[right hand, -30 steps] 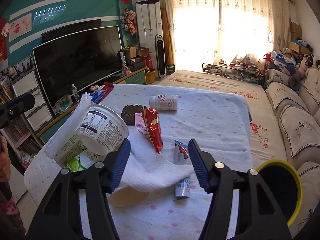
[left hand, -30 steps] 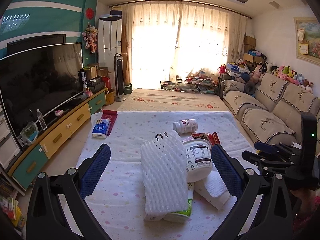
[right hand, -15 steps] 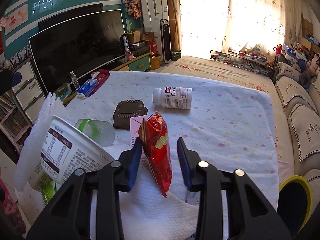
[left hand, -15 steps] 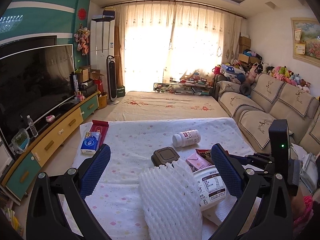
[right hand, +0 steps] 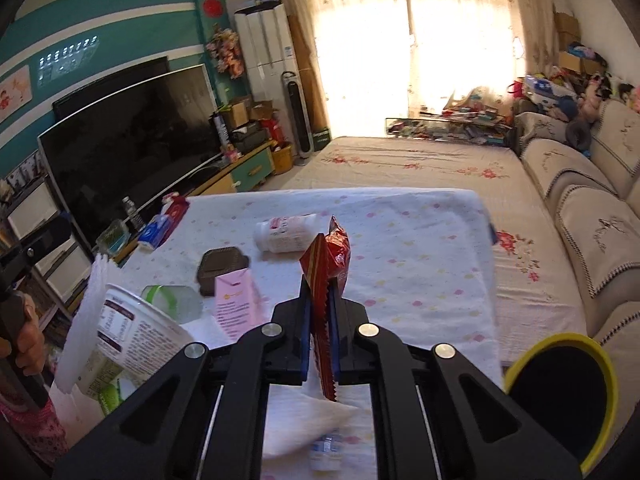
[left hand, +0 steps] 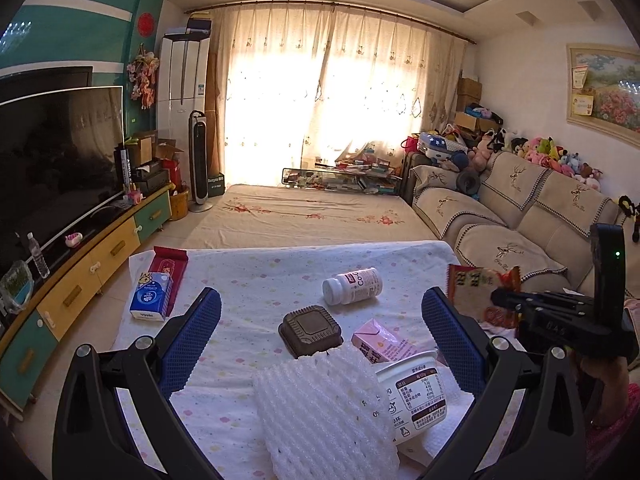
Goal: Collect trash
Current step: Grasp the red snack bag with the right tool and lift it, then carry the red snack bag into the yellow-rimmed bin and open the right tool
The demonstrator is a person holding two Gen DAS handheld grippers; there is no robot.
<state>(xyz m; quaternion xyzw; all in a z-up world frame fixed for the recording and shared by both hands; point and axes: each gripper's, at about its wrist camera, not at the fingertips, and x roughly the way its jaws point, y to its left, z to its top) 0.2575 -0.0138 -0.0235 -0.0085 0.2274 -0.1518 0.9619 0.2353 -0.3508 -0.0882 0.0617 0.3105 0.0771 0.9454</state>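
Trash lies on a table with a dotted white cloth [left hand: 256,280]. My right gripper [right hand: 320,304] is closing, and its pads pinch a red snack wrapper [right hand: 330,256] that stands upright between them. The left wrist view shows the same wrapper [left hand: 480,284] raised at the right, in the right gripper [left hand: 505,300]. My left gripper [left hand: 320,304] is open over the table with nothing gripped. Ahead of it lie a white foam net [left hand: 324,412], a yogurt tub [left hand: 416,392], a pink carton [left hand: 380,340], a brown square lid [left hand: 312,328] and a white pill bottle [left hand: 352,286].
A yellow-rimmed black bin [right hand: 560,392] sits low at the right of the table. A blue tissue pack [left hand: 151,296] and a red packet [left hand: 170,268] lie at the table's left edge. A white paper towel [right hand: 304,416] lies under my right gripper. A sofa [left hand: 500,216] runs along the right.
The right jaws have closed onto the red wrapper and raised it off the table. The left gripper has shifted, so the foam net and tub now sit lower and to the right.
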